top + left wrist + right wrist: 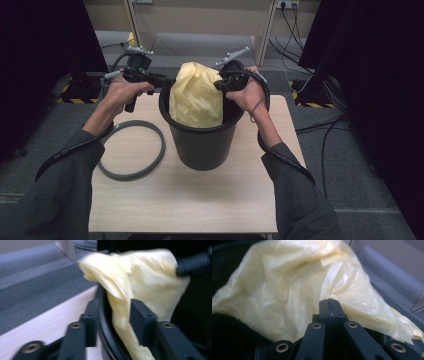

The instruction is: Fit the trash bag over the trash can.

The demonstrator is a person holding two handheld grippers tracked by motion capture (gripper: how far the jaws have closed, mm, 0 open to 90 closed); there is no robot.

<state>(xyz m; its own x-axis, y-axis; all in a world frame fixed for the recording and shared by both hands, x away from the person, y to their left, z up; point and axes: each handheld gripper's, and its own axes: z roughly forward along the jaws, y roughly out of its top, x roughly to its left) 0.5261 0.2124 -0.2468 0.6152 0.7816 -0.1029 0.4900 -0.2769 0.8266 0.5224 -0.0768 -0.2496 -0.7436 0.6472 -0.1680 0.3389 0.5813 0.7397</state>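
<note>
A black bucket (202,145) stands on the wooden table (200,205), and a yellow plastic bag (195,95) bulges up out of it. At the bucket's left rim my left gripper (162,80) is open. In the left gripper view its jaws (115,312) straddle the rim (101,305), with a fold of the bag (140,272) between them and a gap at each pad. On the right side my right gripper (220,84) is shut on the bag's upper edge. In the right gripper view its jaws (329,302) meet tight against the bag film (287,285).
A grey ring (135,172) lies flat on the table left of the bucket, under my left forearm. Black curtains hang at both sides. Cables run over the floor at the right, and a light wooden frame stands behind the table.
</note>
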